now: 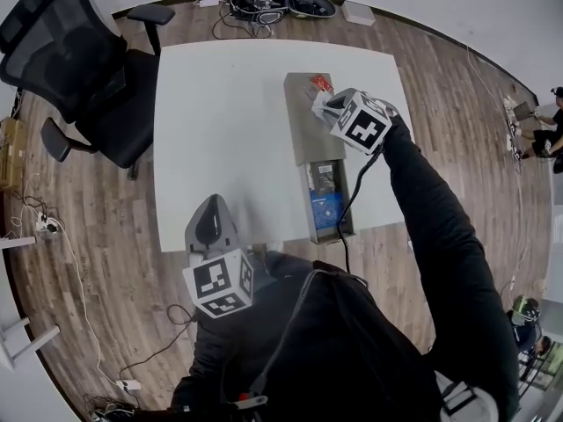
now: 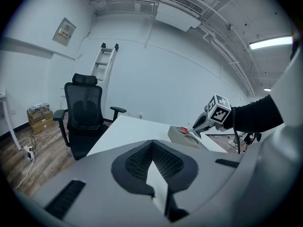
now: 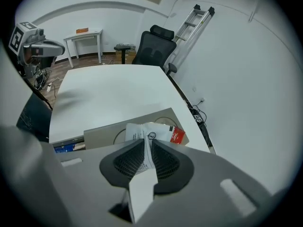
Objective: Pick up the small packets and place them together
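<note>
Right gripper [image 1: 324,104], head view: reaches out over the white tabletop [image 1: 224,130] on a dark-sleeved arm, marker cube facing up. Its jaws are closed on a small white packet [image 1: 320,84] with a red end. The packet hangs over the far end of a long grey box [image 1: 308,139] lying on the tabletop's right half; whether it touches the box cannot be told. The box's near end is open, with blue packets [image 1: 327,207] inside. Left gripper [image 1: 212,209] is held just off the tabletop's near edge, close to the person's torso, well apart from the box. A black office chair [image 1: 84,64] stands on the wood floor to the left of the tabletop.

Left gripper view: the jaws are closed, black pads meeting, nothing between them. Beyond them lies the tabletop, with the chair at its far left. At right, the other gripper's tips are at the grey box, with the red packet end showing there.

Right gripper view: the two pads pinch the packet's white end between them, and its red end points away. Below it are the box's grey lid and, at left, the blue packets in the open section. Past the tabletop's far end stand the chair and a ladder [image 3: 194,18] leaning on the wall.
</note>
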`<action>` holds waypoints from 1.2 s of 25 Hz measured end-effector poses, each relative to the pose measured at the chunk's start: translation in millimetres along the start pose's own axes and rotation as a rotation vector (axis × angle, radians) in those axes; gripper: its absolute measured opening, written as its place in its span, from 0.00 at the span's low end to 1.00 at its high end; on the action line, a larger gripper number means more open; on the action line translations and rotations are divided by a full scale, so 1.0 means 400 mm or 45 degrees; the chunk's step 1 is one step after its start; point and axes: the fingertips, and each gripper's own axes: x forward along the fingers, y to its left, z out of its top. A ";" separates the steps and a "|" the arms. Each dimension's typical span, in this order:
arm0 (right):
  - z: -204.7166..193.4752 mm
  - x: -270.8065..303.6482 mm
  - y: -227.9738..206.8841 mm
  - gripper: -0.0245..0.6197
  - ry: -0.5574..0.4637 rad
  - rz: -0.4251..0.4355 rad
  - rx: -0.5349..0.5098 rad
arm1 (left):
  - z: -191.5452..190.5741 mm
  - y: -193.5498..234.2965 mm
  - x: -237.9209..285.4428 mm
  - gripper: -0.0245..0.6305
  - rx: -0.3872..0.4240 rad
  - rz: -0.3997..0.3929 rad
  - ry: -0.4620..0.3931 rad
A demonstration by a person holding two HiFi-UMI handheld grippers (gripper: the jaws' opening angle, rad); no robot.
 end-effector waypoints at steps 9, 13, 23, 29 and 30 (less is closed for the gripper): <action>0.001 0.080 -0.019 0.13 0.038 0.091 0.027 | -0.001 0.030 0.027 0.04 -0.007 0.036 0.008; -0.004 0.094 -0.020 0.14 0.059 0.115 0.019 | 0.003 0.037 0.030 0.04 -0.009 0.045 0.011; -0.005 0.099 -0.030 0.19 0.020 0.126 0.066 | 0.008 0.044 0.036 0.04 0.000 0.052 0.008; 0.020 0.046 -0.020 0.22 -0.051 0.136 0.031 | 0.012 0.041 0.041 0.04 0.001 0.039 0.009; 0.023 0.031 -0.014 0.22 -0.063 0.137 0.025 | 0.012 0.040 0.041 0.04 0.000 0.037 0.008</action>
